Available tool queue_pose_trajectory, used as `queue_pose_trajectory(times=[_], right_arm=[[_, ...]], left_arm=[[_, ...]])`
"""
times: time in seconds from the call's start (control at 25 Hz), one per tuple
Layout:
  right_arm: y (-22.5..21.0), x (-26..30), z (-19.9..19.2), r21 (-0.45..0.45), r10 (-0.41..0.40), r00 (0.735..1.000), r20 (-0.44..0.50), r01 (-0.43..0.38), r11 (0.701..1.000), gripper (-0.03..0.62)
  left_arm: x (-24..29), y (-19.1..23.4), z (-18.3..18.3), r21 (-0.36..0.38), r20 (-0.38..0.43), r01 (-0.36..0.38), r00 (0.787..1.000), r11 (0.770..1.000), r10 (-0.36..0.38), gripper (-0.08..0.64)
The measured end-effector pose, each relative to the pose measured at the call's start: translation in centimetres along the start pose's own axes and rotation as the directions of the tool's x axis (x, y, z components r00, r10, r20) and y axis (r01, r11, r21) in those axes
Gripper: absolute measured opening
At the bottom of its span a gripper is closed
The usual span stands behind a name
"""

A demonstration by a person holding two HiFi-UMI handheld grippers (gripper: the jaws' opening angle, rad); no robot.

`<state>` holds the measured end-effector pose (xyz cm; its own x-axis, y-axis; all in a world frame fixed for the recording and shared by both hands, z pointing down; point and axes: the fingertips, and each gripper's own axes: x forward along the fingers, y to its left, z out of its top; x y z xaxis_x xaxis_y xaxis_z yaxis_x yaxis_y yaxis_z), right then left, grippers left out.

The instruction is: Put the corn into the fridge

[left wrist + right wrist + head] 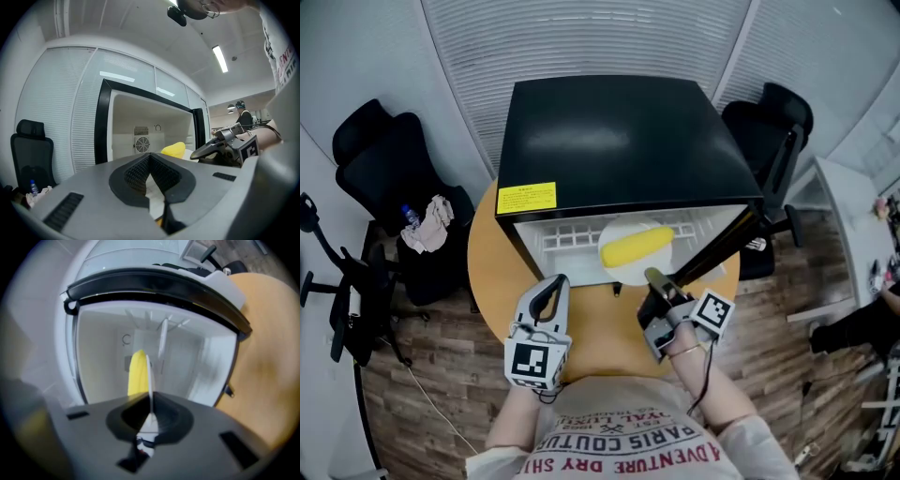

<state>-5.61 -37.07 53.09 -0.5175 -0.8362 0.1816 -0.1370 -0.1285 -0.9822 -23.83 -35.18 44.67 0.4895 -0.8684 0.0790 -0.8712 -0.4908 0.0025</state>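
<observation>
Corn: lying on a white plate at the open mouth of the mini fridge.
Right gripper: pinched narrow on the plate's near rim.
Left gripper: jaws together, empty, in front of the fridge.
Done: door open, plate at the threshold.
Left, probably: set plate fully inside, release, close door.

Office, looks like a small meeting corner. Evidence:
- black swivel chair off the left edge of the round wooden table, second black chair past its far right edge
- white slatted blinds across panelled partition walls
- strip light in a plain white ceiling
- wood-look plank floor
- white desk beyond the table's right edge
- mini fridge on the table's far half
- person standing in a lit open area further back
</observation>
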Motion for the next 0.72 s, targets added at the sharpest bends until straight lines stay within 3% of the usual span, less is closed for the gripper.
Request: queue_pose_trajectory(times=[0.72], right_arm=[[-0.4, 4.6, 0.0, 0.058, -0.048, 0.991, 0.125, 0.041, 0.997, 0.034]], left_arm=[[2.2, 0.9, -0.5, 0.011, -0.013, 0.005, 1.0, 1.0, -0.005, 0.026]])
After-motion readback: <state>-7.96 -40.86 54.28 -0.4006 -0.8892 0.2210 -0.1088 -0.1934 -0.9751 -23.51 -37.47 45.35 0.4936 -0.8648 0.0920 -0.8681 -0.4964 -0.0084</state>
